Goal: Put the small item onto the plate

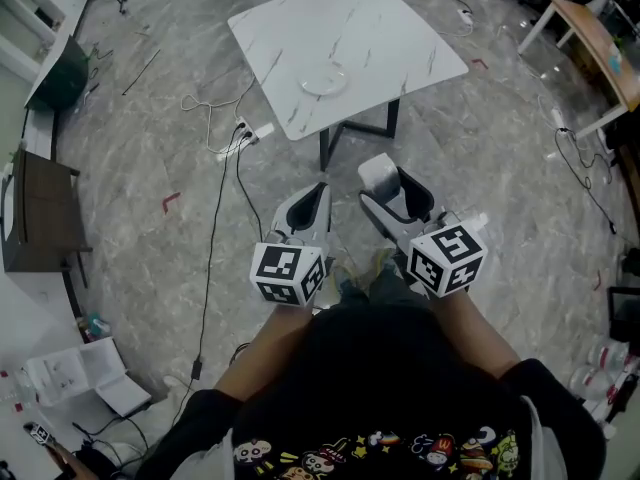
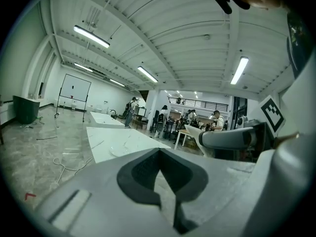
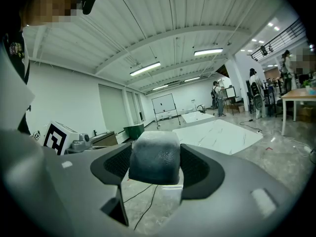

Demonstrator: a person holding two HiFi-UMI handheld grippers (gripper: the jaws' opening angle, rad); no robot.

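The right gripper (image 1: pixel 385 190) has its fingers (image 3: pixel 200 169) closed on the item (image 3: pixel 154 157), a small grey lump with a round top that fills the gap between them. The left gripper (image 1: pixel 308 208) holds nothing; its fingers (image 2: pixel 136 169) are pressed together with only a thin crack left. Both grippers are up in the air over the floor (image 1: pixel 150 168), side by side, the left one at 9 o'clock of the right one. The white tabletop (image 1: pixel 390 28) lies at 12 o'clock from them, well apart. The plate (image 1: pixel 346 78) is on it, near the middle, a bit toward the 6 o'clock edge. The item is not on the plate yet. A cable (image 1: pixel 215 238) runs over the floor at 9 o'clock of the left gripper
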